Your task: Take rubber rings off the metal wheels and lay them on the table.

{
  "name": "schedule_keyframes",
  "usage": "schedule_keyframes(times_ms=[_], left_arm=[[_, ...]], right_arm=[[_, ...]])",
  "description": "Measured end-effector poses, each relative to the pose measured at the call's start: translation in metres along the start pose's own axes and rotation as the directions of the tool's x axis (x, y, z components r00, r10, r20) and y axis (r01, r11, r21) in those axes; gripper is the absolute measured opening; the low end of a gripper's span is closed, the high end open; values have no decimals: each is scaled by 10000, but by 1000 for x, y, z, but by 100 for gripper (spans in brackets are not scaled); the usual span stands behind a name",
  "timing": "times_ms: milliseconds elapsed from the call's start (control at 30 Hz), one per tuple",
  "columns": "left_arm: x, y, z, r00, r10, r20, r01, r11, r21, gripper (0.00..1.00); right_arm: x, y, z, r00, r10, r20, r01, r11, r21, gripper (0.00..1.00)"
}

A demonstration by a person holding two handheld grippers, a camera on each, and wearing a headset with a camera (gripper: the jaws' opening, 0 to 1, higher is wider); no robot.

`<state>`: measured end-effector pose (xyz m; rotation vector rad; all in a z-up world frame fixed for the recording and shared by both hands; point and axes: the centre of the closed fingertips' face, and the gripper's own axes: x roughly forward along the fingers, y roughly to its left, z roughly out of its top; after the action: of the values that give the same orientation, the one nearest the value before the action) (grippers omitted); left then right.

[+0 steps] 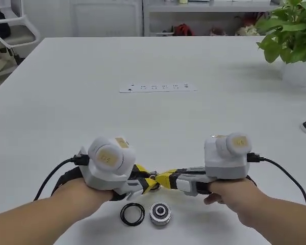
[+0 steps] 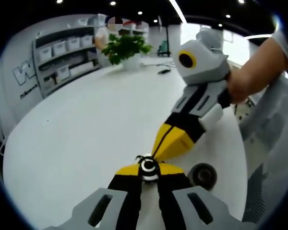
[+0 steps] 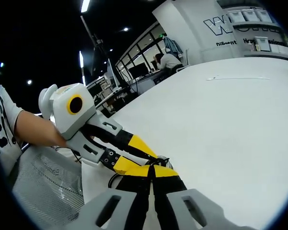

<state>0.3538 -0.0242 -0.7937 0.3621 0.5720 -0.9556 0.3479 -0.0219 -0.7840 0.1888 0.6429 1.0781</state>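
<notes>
Stripping ring from held wheel (image 2: 148, 166), above near edge of table (image 1: 153, 122). Left gripper (image 2: 149, 172) jaws clamped tight on this wheel. Right gripper (image 3: 153, 168) jaws drawn narrow, tips at wheel rim; we cannot tell whether rubber is caught. Loose ring (image 1: 122, 215) and second wheel (image 1: 160, 213), apparently bare, lie side by side below. We judge next move calls for sure pinch on rubber, peel outward against firm left grip, then ring laid beside loose ring.
</notes>
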Motion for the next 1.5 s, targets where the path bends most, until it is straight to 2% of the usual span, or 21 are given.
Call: schedule_keyframes(times_ms=[467, 833, 900, 933, 1033, 1267, 1500], left_arm=[[0, 0, 0, 10000, -1, 48, 1, 10000, 13, 12], [-1, -2, 0, 9998, -106, 155, 102, 9995, 312, 14], [-2, -1, 0, 9998, -189, 97, 187, 9997, 166, 14], [-3, -1, -1, 9998, -189, 70, 190, 9998, -98, 15], [-4, -2, 1, 9995, -266, 187, 269, 9995, -153, 21], [-12, -5, 9, 9977, -368, 563, 391, 9984, -400, 23], [-23, -4, 13, 9961, -397, 790, 429, 9983, -394, 27]], right_arm=[[-2, 3, 0, 9993, 329, 172, -336, 9984, 450, 0], [-6, -3, -1, 9996, 100, 272, -115, 9985, 529, 0], [-6, -3, 0, 9995, 79, 302, -96, 9983, 573, 0], [-6, -3, 0, 9995, 79, 307, -97, 9983, 573, 0], [-6, -3, 0, 9995, 90, 307, -108, 9983, 569, 0], [-7, -2, -1, 9994, 137, 327, -157, 9978, 639, 0], [-8, -1, 0, 9992, 177, 348, -201, 9974, 691, 0]])
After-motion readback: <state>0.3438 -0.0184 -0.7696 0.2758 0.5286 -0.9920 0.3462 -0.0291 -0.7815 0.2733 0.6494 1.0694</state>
